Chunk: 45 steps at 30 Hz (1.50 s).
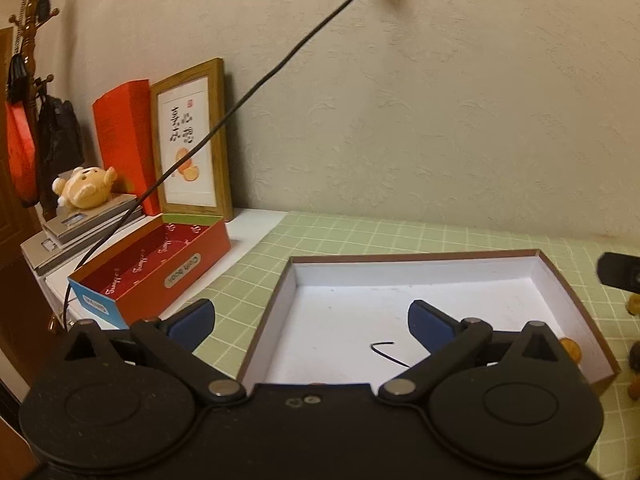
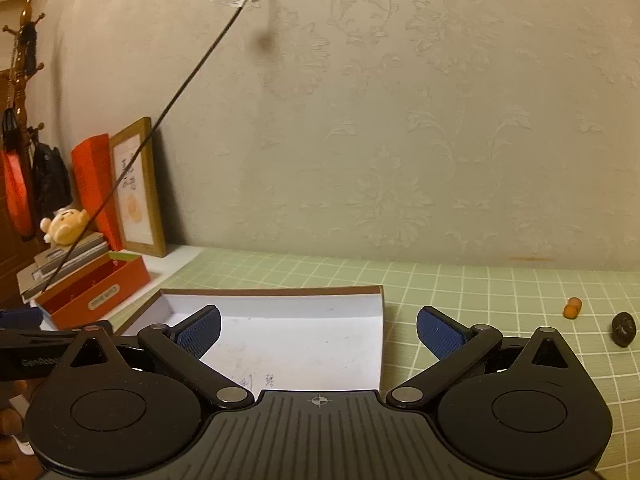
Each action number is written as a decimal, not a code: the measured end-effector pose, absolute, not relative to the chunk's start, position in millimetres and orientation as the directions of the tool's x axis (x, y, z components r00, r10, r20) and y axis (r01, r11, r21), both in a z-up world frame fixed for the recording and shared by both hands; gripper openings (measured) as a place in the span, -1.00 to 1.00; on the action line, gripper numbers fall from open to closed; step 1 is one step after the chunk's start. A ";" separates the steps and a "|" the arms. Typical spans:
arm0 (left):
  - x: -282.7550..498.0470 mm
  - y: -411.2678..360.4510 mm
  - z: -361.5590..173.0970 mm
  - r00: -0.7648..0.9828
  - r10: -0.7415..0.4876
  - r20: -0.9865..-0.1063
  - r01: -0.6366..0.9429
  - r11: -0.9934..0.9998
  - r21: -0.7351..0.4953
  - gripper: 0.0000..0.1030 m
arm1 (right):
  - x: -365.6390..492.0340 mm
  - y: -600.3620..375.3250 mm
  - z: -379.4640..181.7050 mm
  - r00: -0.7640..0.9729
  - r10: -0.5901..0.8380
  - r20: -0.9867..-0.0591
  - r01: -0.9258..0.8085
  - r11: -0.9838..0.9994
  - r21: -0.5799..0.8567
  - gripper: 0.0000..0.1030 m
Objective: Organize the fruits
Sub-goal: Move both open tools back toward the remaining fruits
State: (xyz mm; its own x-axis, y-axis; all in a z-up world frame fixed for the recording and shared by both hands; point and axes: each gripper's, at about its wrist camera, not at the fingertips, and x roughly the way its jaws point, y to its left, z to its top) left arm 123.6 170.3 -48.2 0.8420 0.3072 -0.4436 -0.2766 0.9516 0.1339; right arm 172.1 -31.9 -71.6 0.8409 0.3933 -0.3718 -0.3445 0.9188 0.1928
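**Left wrist view: both grippers empty, tray nearly bare, fruit still loose on the mat**

Left wrist view has the left gripper (image 1: 310, 322) with jaws spread as wide as they go, nothing between the pads. It hangs over the near edge of the shallow white tray (image 1: 424, 258), which sits on the green checked mat (image 1: 260, 264). One orange piece (image 1: 571, 350) lies at the tray's near right corner, half hidden behind the gripper linkage; inside or outside the wall, cannot tell.

Right wrist view: right gripper (image 2: 318, 330) likewise wide open and empty, over the tray's right edge. Small orange fruit (image 2: 572, 308) and a dark fruit (image 2: 624, 329) lie on the mat to the right, near each other, well apart from the tray.

Step in hand, as I judge it: reach for a loose fruit with the right gripper. Swing right, drop low, centre the fruit between the pads, close gently; both pieces look small and likely to roll.

Orientation: orange fruit is stubby, long axis running roughly up-and-down in the picture, slightly tilted. Grip across the short axis. Dark fruit is roundish and wrinkled; no clear axis
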 end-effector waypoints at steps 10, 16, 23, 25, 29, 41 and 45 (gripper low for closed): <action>100.1 157.6 -27.6 0.853 0.318 -0.414 -0.293 0.948 0.124 0.88 | 154.3 -53.2 -53.8 0.844 0.393 -0.366 -0.322 0.916 0.241 1.00; 77.8 130.9 -21.0 0.876 0.282 -0.392 -0.236 0.958 0.163 0.88 | 129.7 -88.6 -43.2 0.839 0.418 -0.348 -0.336 0.901 0.273 1.00; 65.7 91.7 -24.0 0.898 0.189 -0.397 -0.138 0.979 0.152 0.88 | 104.3 -146.7 -40.7 0.888 0.310 -0.339 -0.227 0.938 0.262 1.00; 65.6 79.5 -25.2 0.904 0.158 -0.398 -0.109 0.984 0.144 0.88 | 98.6 -164.0 -41.5 0.898 0.281 -0.338 -0.198 0.945 0.260 1.00; 67.7 52.9 -31.2 0.911 0.095 -0.402 -0.047 0.991 0.126 0.88 | 88.4 -198.1 -47.2 0.910 0.224 -0.348 -0.135 0.956 0.262 1.00; 90.7 -26.3 -80.9 0.867 -0.091 -0.491 0.160 0.982 0.101 0.49 | 69.0 -258.6 -69.5 0.907 0.066 -0.416 0.037 0.972 0.234 0.76; 100.1 -41.1 -98.0 0.842 -0.103 -0.530 0.185 0.977 0.104 0.40 | 75.5 -256.0 -79.7 0.885 0.081 -0.459 0.033 0.971 0.236 0.36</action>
State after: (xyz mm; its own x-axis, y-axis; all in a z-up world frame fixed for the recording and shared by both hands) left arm 100.1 -41.1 -98.0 0.8417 -0.1029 -0.5300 0.1848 0.9773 0.1037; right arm 75.5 -256.0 -79.7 0.8850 0.0808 -0.4585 0.0335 0.9712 0.2358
